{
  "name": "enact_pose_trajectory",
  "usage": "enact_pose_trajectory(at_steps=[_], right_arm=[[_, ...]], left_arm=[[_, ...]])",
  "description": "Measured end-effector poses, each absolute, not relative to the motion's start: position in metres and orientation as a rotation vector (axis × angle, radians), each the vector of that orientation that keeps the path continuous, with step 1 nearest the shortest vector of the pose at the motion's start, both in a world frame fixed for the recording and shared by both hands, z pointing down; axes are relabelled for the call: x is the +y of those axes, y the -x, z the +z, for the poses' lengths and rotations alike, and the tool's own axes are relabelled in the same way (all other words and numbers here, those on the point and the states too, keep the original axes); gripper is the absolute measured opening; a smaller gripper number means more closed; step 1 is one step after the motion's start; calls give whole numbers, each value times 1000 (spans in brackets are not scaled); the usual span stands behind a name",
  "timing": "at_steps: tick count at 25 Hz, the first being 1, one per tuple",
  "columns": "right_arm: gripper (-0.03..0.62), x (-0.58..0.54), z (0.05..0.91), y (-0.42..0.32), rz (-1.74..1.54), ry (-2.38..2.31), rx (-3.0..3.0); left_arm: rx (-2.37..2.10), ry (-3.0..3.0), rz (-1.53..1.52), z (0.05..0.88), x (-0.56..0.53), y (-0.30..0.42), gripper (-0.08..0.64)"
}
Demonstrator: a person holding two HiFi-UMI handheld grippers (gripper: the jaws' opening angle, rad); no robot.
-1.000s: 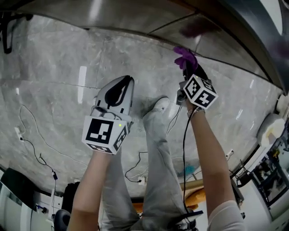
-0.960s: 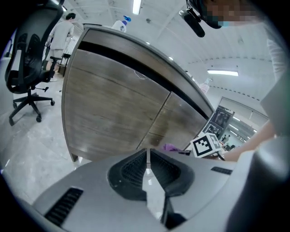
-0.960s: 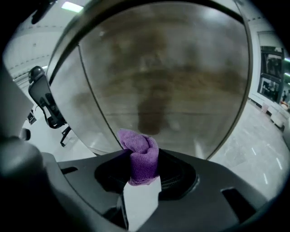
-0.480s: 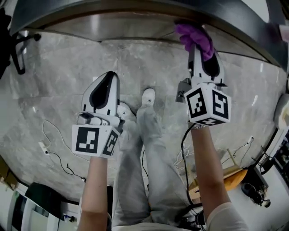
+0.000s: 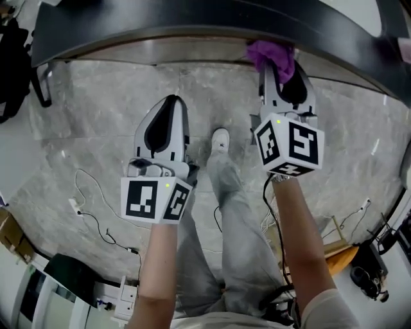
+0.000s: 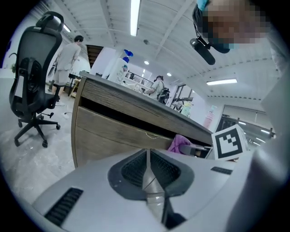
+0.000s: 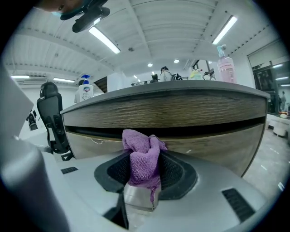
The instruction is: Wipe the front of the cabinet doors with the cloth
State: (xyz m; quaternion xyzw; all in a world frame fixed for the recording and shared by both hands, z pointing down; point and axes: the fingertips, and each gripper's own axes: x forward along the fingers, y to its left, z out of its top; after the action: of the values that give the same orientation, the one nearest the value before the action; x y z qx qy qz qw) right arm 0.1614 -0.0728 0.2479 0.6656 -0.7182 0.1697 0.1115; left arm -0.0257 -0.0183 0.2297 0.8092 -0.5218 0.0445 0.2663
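Right gripper [image 7: 145, 159]: jaws clamped on purple cloth [image 7: 142, 156], a bunched wad sticking up out of the jaws, one end hanging below the grip. In head view, cloth [image 5: 272, 54] at top right, up against the cabinet front [image 5: 160, 47] just under the overhang of the dark worktop [image 5: 192, 16]. Actual contact hard to call.

Left gripper [image 6: 147, 168]: jaws together, nothing between them. In head view, held lower and to the left of the right gripper [image 5: 278, 64], over the floor [image 5: 90, 122], well short of the cabinet. Pointed toward it all the same.

Cabinet in right gripper view: wood-grain band along the top, dark horizontal gap below it, paler door [image 7: 217, 145] under the gap. Cloth level with the gap. From left gripper view, cloth and right gripper's marker cube [image 6: 229, 142] visible at the right, against the same wood front.

On the worktop: pump bottle [image 7: 225, 58] at right, blue-topped bottle [image 7: 84, 92] at left. Black office chair [image 6: 31, 77] beyond the cabinet's left end.

Grey marbled floor, white cable [image 5: 90, 209] trailing at lower left. White shoe [image 5: 220, 140] and grey trouser leg between the two forearms.
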Motion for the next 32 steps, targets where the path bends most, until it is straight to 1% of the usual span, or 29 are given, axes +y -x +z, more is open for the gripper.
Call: enact_pose_trajectory(at_steps=[7, 11, 17, 24, 28, 32], right_arm=[[156, -77, 252, -143, 459, -2076, -2014], [155, -79, 250, -129, 491, -2138, -1949], [155, -93, 249, -44, 467, -2078, -1981], [155, -102, 242, 5, 547, -2207, -1896], [155, -112, 243, 57, 516, -2097, -1966], [155, -121, 246, 119, 500, -1996, -2044]], left_arm=[[-1381, -2147, 134, 259, -14, 54, 29], [-1352, -2158, 126, 257, -18, 81, 29], [-1301, -2217, 159, 254, -37, 147, 29], [-1312, -2266, 168, 235, -62, 232, 29], [-1378, -2200, 132, 236, -66, 275, 29], [-1380, -2164, 119, 243, -55, 298, 29]])
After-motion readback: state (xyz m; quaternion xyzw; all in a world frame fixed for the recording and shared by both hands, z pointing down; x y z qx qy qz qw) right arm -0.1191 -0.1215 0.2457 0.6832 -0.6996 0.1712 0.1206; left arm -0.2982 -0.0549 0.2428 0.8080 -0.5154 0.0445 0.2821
